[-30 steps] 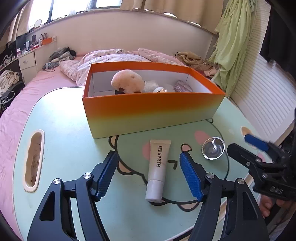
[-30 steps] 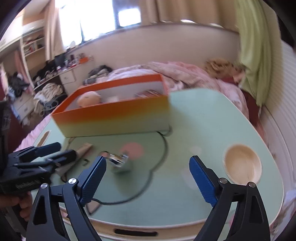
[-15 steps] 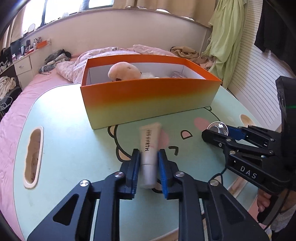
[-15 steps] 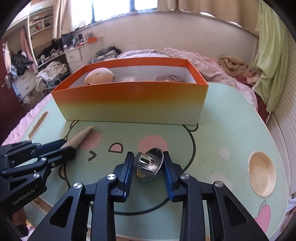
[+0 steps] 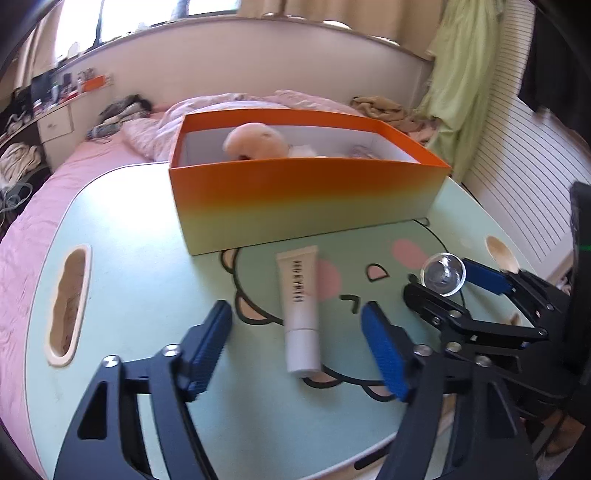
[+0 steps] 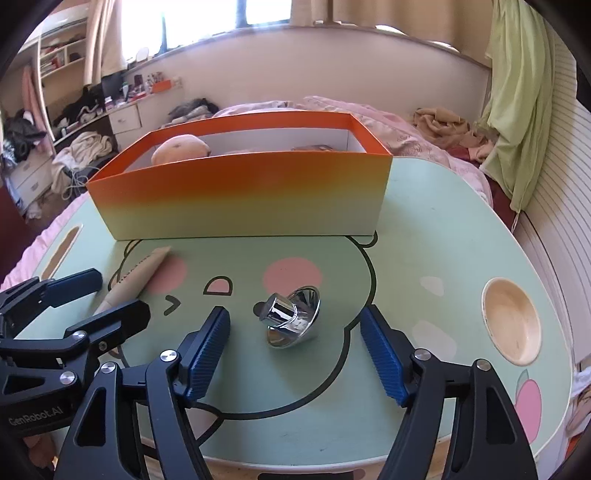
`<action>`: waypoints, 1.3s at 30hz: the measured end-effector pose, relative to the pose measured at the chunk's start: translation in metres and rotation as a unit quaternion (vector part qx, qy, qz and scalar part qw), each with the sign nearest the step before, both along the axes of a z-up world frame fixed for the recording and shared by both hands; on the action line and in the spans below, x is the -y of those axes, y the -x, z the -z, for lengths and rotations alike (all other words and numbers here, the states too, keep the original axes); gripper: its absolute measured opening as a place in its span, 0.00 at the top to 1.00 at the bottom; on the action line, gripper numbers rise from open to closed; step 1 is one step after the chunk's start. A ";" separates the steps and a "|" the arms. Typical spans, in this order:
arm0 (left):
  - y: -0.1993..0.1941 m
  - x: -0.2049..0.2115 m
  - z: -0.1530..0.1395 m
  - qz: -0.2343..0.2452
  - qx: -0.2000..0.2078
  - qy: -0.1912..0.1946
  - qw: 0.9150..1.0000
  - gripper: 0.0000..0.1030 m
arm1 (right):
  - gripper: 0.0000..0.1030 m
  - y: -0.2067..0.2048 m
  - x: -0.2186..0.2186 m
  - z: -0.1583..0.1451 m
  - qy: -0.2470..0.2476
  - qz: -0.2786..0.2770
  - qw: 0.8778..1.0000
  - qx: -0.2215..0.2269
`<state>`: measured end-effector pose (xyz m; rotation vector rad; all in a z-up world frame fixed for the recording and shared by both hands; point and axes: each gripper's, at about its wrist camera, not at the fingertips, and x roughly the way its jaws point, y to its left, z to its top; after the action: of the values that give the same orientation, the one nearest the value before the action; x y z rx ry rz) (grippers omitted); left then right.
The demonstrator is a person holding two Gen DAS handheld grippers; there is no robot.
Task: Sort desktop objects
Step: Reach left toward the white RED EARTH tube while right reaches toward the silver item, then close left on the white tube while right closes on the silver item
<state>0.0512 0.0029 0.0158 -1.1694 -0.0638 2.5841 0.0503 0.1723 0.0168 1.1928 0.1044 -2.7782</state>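
Both claws, pinched shut half a second ago, now gape: the left gripper (image 5: 297,345) straddles the cream tube (image 5: 300,309) and the right gripper (image 6: 295,347) the shiny metal cup (image 6: 291,321), both seemingly lying loose on the table (image 6: 424,221) short of the orange box (image 6: 240,192).

Bright daylight enters through the blown-out rear windows (image 6: 258,11). The left wrist view is motion-blurred, smearing the peach plush toy (image 5: 255,142). The shiny chrome funnel-shaped reflector (image 6: 293,321) glints. Fisheye bending and dark vignetting mark the edges.
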 end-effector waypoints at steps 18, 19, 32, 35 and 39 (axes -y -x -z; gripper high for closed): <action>-0.003 0.005 0.003 -0.048 -0.007 0.011 0.999 0.09 | 0.00 0.014 -0.016 0.006 -0.007 0.033 0.999 0.030; -0.003 0.005 0.003 -0.049 -0.006 0.011 0.999 0.09 | 0.00 0.014 -0.016 0.006 -0.007 0.031 0.999 0.032; 0.001 -0.002 0.000 -0.013 0.012 0.026 0.999 0.10 | 0.00 0.022 -0.004 -0.008 -0.005 0.062 0.997 0.045; -0.002 -0.008 -0.002 -0.002 0.005 0.041 0.999 0.42 | 0.00 0.025 0.001 -0.009 -0.005 0.062 0.997 0.042; -0.003 -0.014 -0.004 0.024 0.008 0.034 0.999 0.78 | 0.27 0.025 0.015 -0.012 -0.004 0.030 0.999 0.031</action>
<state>0.0539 0.0173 0.0200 -1.1990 0.0482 2.5537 0.0251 0.1573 0.0290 1.3028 0.0761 -2.7914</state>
